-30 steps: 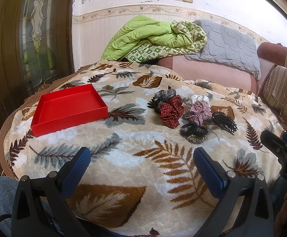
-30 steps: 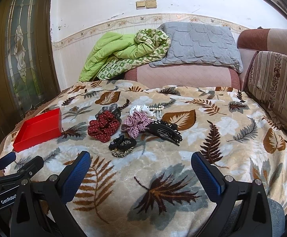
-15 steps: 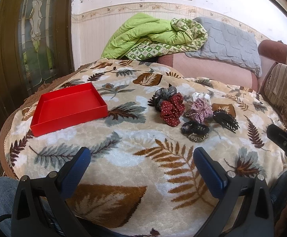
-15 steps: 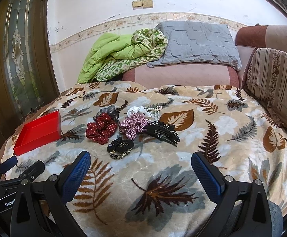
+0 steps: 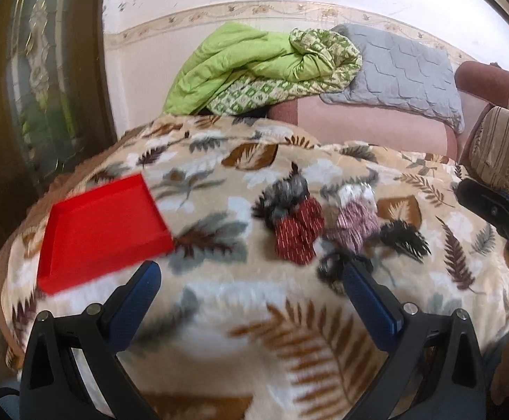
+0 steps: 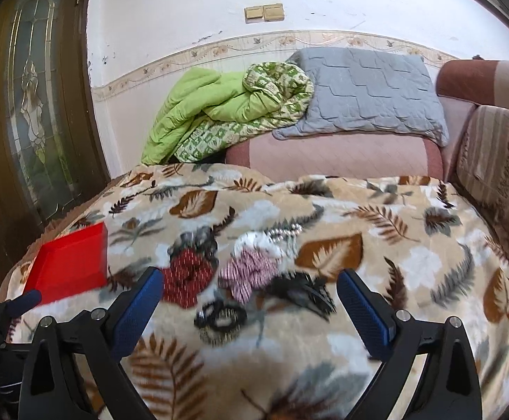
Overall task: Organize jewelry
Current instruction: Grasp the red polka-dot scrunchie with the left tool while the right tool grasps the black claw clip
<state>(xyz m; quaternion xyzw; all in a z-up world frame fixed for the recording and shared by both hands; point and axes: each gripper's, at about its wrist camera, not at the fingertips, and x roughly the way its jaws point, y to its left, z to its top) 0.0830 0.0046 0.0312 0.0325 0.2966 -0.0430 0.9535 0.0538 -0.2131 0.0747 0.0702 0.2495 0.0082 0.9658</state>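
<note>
progress: none yet; red tray (image 5: 100, 231) empty on bed | scrunchies (image 6: 188, 280), claw clip (image 6: 303, 294) heaped beside tray, all left to move | left gripper (image 5: 251, 301), right gripper (image 6: 249, 297): jaws released, nothing held

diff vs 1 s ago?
Both hand-held grippers, left and right, moved forward toward the hair accessories; views now motion-blurred. Nothing grasped or released. Both stay open and empty; red tray and accessories unmoved.
</note>
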